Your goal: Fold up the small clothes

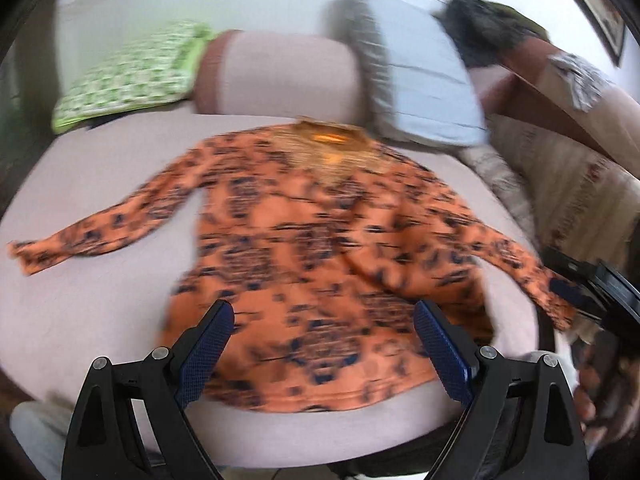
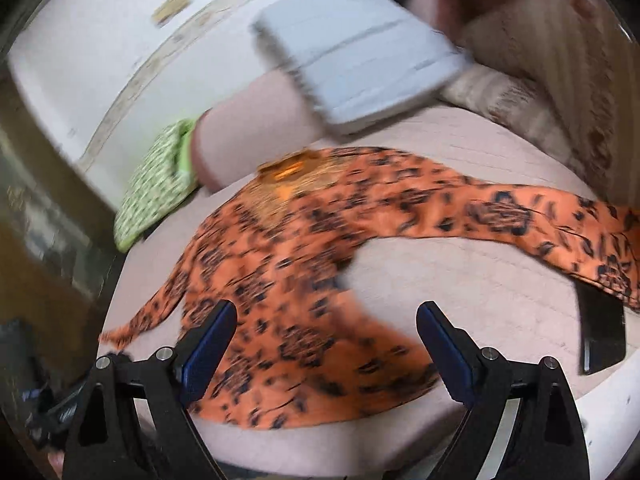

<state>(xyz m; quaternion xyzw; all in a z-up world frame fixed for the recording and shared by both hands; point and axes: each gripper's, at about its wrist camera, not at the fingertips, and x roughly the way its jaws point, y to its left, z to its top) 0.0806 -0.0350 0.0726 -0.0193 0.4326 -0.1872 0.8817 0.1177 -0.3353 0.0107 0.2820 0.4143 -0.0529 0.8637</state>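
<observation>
Jaws: my left gripper (image 1: 324,340) wide, empty, above shirt (image 1: 320,256) hem at the bed's (image 1: 100,184) near edge. Right gripper (image 2: 326,340) wide, empty; phone (image 2: 602,332) beside sleeve (image 2: 540,224). Risk: blur suggests speed; a misjudged pinch could bunch cloth.
</observation>
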